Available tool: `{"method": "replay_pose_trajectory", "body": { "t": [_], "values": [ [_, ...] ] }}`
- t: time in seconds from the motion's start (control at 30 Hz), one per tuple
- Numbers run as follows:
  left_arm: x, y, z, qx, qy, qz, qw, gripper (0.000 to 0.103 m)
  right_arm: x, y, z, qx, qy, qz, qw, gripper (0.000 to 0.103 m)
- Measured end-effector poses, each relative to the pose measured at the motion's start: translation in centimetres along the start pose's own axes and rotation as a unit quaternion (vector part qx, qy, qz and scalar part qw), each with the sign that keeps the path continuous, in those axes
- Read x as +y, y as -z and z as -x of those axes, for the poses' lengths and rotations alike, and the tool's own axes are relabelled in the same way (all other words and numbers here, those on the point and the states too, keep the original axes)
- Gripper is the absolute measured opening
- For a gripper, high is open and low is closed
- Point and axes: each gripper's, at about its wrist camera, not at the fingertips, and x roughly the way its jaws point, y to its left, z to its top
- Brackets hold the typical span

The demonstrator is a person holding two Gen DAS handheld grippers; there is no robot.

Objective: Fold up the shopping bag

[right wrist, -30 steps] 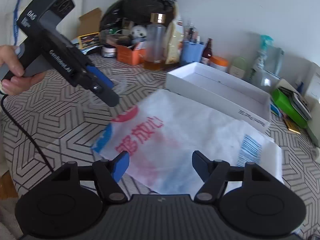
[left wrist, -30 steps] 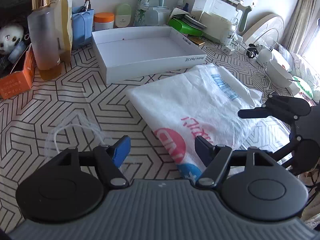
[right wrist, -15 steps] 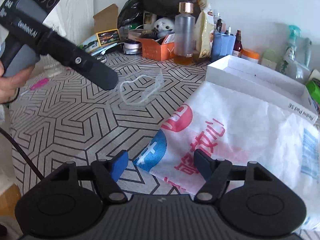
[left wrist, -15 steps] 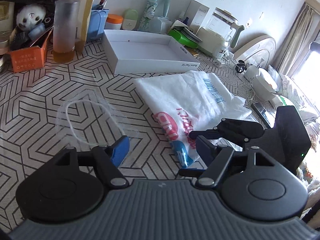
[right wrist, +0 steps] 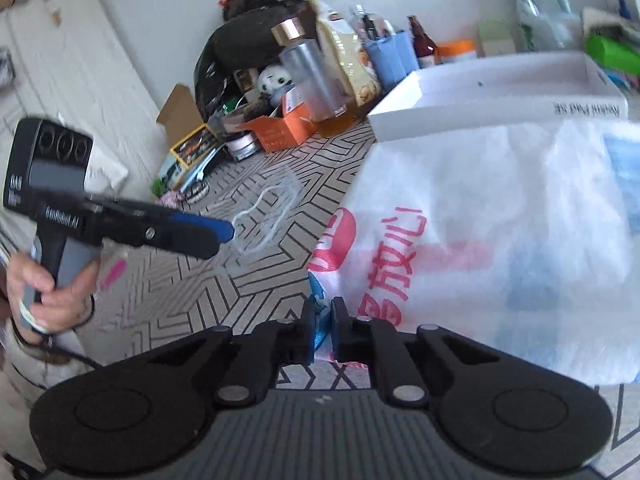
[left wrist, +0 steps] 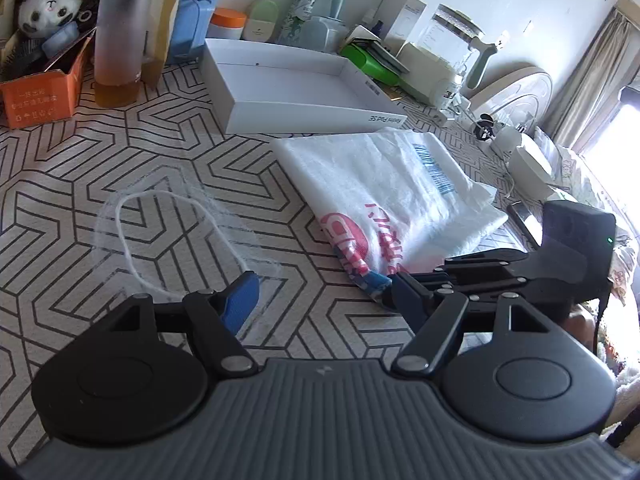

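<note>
The white shopping bag (left wrist: 392, 184) with red and blue print lies flat on the patterned table, right of centre. My right gripper (right wrist: 322, 312) is shut on the bag's (right wrist: 500, 220) near blue-printed corner; in the left wrist view the right gripper (left wrist: 394, 282) comes in from the right at that corner. My left gripper (left wrist: 322, 286) hovers low over the table left of the bag, jaws opening, nothing between them. A thin translucent white loop (left wrist: 168, 232) lies on the table by its left fingertip (left wrist: 244, 284). In the right wrist view the left gripper (right wrist: 220, 232) points at that loop (right wrist: 272, 216).
A shallow white box (left wrist: 300, 92) stands just behind the bag. A tall bottle (left wrist: 120, 40), an orange carton (left wrist: 40, 96) and assorted clutter line the back wall. A kettle (left wrist: 456, 52) and fan sit at the back right. A hand (right wrist: 48, 292) holds the left gripper.
The right gripper rolled, dropped to the bag's near corner and closed on it. The left gripper edged forward and lower toward the loop.
</note>
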Motion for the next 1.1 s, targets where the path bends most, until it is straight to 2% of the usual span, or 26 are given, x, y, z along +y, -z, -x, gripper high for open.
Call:
{"method": "replay_pose_trajectory", "body": {
  "t": [0.1, 0.23, 0.3, 0.4, 0.47, 0.53, 0.57, 0.6, 0.67, 0.7, 0.77, 0.8, 0.83, 0.9, 0.93, 0.97, 1.03, 1.1],
  "values": [
    [-0.3, -0.2, -0.5, 0.000, 0.025, 0.009, 0.9996, 0.077, -2.3, -0.1, 0.6, -0.012, -0.056, -0.076, 0.995, 0.007],
    [-0.6, -0.8, -1.2, -0.005, 0.073, 0.035, 0.9967, 0.077, -3.0, -0.2, 1.8, -0.018, -0.090, -0.103, 0.990, 0.007],
    [-0.1, -1.2, -1.9, 0.002, 0.110, 0.082, 0.9905, 0.082, -3.0, -0.2, 2.3, -0.021, -0.104, -0.106, 0.989, 0.007],
    [0.4, -1.7, -3.9, 0.029, 0.152, 0.146, 0.9770, 0.083, -2.8, 0.1, 3.4, -0.028, -0.142, -0.116, 0.983, 0.007],
    [0.1, -1.6, -5.0, 0.042, 0.156, 0.161, 0.9736, 0.083, -2.6, 0.4, 3.9, -0.031, -0.156, -0.115, 0.980, 0.007],
    [-0.4, -1.5, -5.8, 0.036, 0.152, 0.167, 0.9736, 0.080, -2.3, 0.9, 4.4, -0.028, -0.173, -0.114, 0.978, 0.007],
    [-0.6, -1.4, -5.9, 0.031, 0.148, 0.166, 0.9744, 0.072, -2.3, 1.2, 4.6, -0.026, -0.181, -0.118, 0.976, 0.007],
    [-0.9, -1.2, -6.0, 0.027, 0.143, 0.163, 0.9758, 0.053, -2.2, 1.3, 4.6, -0.023, -0.188, -0.118, 0.975, 0.007],
    [-1.3, -1.0, -6.0, 0.024, 0.130, 0.153, 0.9794, 0.033, -2.2, 1.8, 4.9, -0.018, -0.199, -0.119, 0.973, 0.008],
    [-1.5, -0.8, -6.0, 0.024, 0.124, 0.147, 0.9809, 0.024, -2.2, 1.9, 5.2, -0.018, -0.199, -0.118, 0.973, 0.012],
    [-1.4, -0.4, -6.0, 0.028, 0.122, 0.150, 0.9808, 0.019, -2.4, 2.2, 6.1, -0.025, -0.205, -0.119, 0.971, 0.015],
    [-1.2, -0.1, -5.9, 0.031, 0.119, 0.155, 0.9802, 0.019, -2.3, 2.3, 6.9, -0.034, -0.199, -0.107, 0.974, 0.023],
    [-1.1, 0.1, -5.9, 0.032, 0.116, 0.159, 0.9800, 0.019, -1.8, 2.3, 7.9, -0.050, -0.169, -0.083, 0.981, 0.031],
    [-0.8, 0.4, -5.8, 0.028, 0.111, 0.167, 0.9794, 0.019, -1.0, 2.4, 9.8, -0.082, -0.103, -0.034, 0.991, 0.036],
    [-0.7, 0.5, -5.7, 0.027, 0.110, 0.169, 0.9790, 0.019, -0.5, 2.4, 10.5, -0.096, -0.051, -0.006, 0.994, 0.036],
    [-0.7, 0.4, -5.5, 0.026, 0.111, 0.170, 0.9788, 0.019, -0.1, 2.4, 10.7, -0.107, 0.004, 0.016, 0.994, 0.036],
    [-0.7, 0.3, -5.0, 0.024, 0.108, 0.167, 0.9797, 0.019, 0.4, 2.4, 11.1, -0.124, 0.110, 0.058, 0.984, 0.030],
    [-0.8, 0.2, -4.1, 0.021, 0.102, 0.167, 0.9804, 0.019, 0.2, 2.0, 10.2, -0.121, 0.184, 0.078, 0.972, 0.022]
  ]
}}
